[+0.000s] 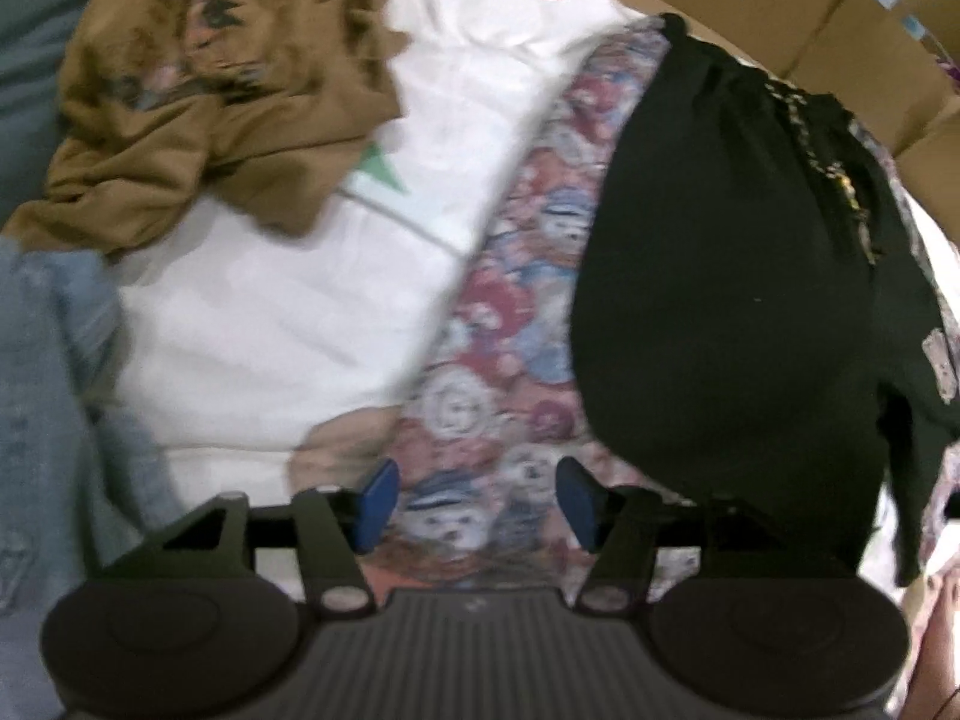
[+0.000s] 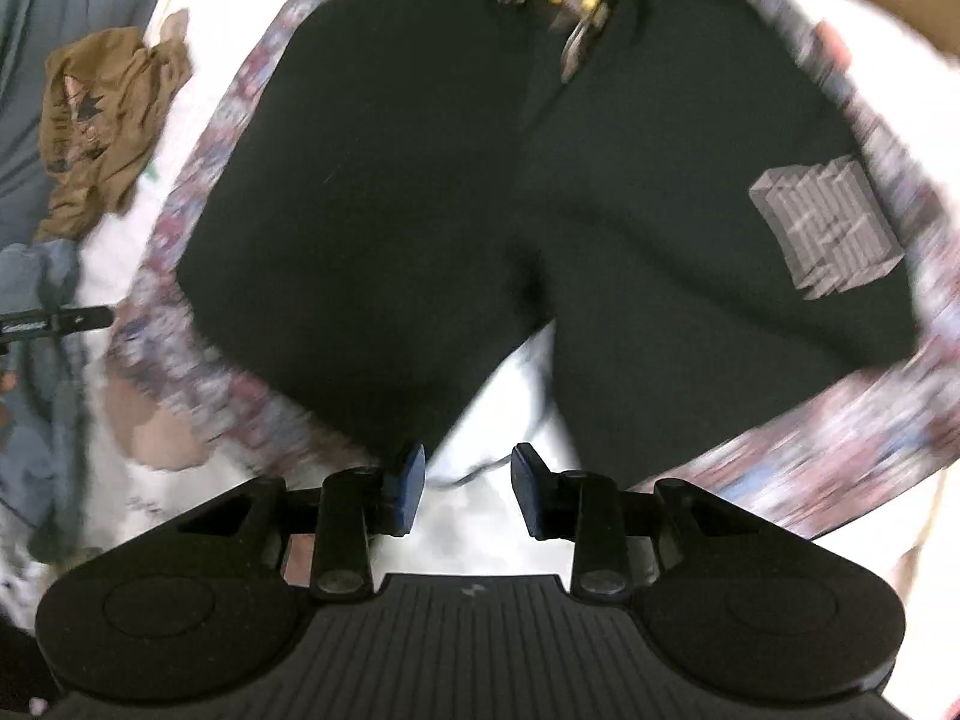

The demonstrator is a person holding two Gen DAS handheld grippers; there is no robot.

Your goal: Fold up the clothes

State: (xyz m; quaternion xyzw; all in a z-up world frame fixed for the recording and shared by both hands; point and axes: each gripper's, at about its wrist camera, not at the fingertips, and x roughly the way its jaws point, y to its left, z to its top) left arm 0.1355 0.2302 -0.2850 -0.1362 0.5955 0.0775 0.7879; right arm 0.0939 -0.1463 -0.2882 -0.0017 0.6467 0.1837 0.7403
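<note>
Shorts: black shorts (image 2: 420, 192) lie spread flat on a patterned cloth (image 1: 498, 312) over white bedding (image 1: 288, 324), waistband away from the right camera, two legs running back toward it.
Right gripper: the right gripper (image 2: 468, 489) hangs above the notch between the two legs; its blue-padded fingers (image 2: 409, 486) stand apart with nothing between them, white bedding showing in the gap (the left pad sits just over the hem of one leg, not pressing it).
Left gripper: the left gripper (image 1: 477, 504) hovers over the patterned cloth, beside the shorts' outer edge; its fingers (image 1: 378, 501) are spread and empty.
Long axis: in the right wrist view it runs from the waistband, with its chain (image 2: 570, 6), down to the hems.
Patch: a grey patch (image 2: 828, 228) marks one leg.
Edges: the patterned cloth frames the shorts on both sides.
Neighbours: a crumpled brown garment (image 1: 210, 114) and denim (image 1: 54, 360) lie well apart from the shorts; cardboard boxes (image 1: 810, 6) stand beyond.
Room: bare white bedding lies between the shorts and the brown garment.
</note>
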